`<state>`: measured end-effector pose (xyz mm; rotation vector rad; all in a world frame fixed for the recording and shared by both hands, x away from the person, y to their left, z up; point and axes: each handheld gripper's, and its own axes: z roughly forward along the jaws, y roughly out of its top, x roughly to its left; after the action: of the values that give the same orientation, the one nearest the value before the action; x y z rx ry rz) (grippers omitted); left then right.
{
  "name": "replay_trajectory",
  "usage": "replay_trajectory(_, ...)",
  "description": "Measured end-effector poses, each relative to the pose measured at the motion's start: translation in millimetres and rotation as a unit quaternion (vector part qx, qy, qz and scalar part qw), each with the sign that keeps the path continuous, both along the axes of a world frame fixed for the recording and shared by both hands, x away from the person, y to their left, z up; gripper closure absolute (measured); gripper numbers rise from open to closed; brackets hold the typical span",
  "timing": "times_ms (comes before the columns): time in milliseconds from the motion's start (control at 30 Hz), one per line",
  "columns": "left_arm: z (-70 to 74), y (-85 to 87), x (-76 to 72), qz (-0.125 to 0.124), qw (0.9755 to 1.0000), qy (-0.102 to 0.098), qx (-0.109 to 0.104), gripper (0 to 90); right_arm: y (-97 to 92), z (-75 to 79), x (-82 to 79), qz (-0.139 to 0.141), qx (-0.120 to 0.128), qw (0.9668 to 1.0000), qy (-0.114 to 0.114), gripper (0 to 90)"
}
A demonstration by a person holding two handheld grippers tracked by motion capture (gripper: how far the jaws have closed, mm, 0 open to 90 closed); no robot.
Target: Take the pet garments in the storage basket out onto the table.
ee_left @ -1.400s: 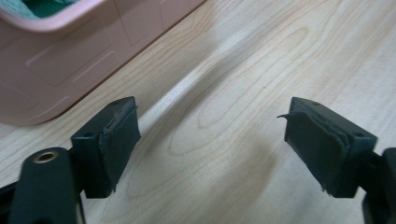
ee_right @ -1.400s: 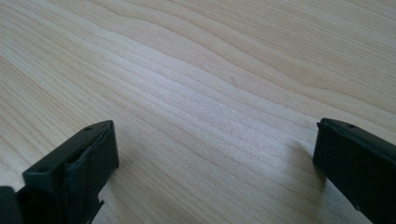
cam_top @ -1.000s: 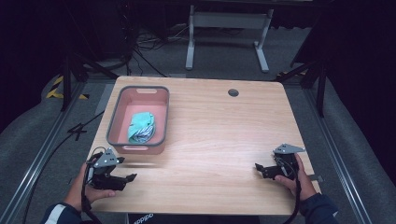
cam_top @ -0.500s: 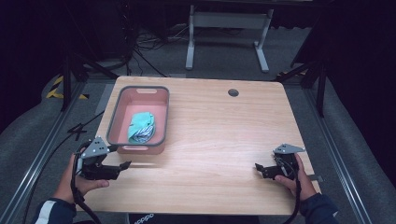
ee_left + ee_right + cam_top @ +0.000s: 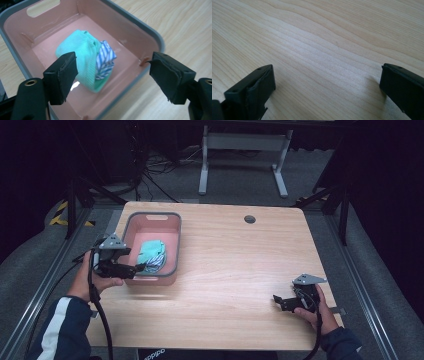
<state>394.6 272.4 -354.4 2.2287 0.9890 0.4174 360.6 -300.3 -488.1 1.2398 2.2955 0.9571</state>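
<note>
pale wooden table (image 5: 235, 270), round cable hole (image 5: 249, 219) near its far edge. pink bin with grey rim (image 5: 174, 245) at the table's left side, long axis running away from the person, handle slot in the far wall. inside it, on the floor toward the near end: a bundled green cloth (image 5: 83, 53) with a blue-and-white striped cloth (image 5: 105, 61) tucked against it, both touching.

left gripper (image 5: 140, 267) held at the bin's near-left corner, raised over the rim, pointing in toward the cloths; jaws wide apart, gripping nothing. seen in the left gripper view (image 5: 112, 75): one jaw over the bin's interior just beside the green cloth, the other out past the grey rim over bare table, so the bin's wall lies between the two jaws. contact between jaw and cloth: cannot tell.

right gripper (image 5: 276, 299) low at the table's near-right part, well apart from the bin, pointing left; jaws spread wide with nothing between but bare wood grain, shown in the right gripper view (image 5: 327, 85).

beyond the table: dark floor, loose cables (image 5: 150, 167), a grey metal stand (image 5: 242, 142), yellow-black hazard tape (image 5: 62, 215) at the left.
</note>
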Motion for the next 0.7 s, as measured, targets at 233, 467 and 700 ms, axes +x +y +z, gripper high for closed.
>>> replay_trajectory(233,-16.9,-15.3,45.1,0.013,0.9972,0.062,0.040,22.2,0.1,0.0,0.1,0.000,0.000,1.0000,0.000,0.4)
replay_trajectory(467,-29.2,-28.8,77.0,0.039,0.9922,0.087,0.080,22.2,0.1,0.0,0.1,0.000,0.000,1.0000,0.000,0.4)
replay_trajectory(700,-46.0,-33.4,99.2,0.060,0.9864,0.120,0.096,22.5,0.1,0.0,0.1,0.000,0.000,1.0000,0.001,0.5)
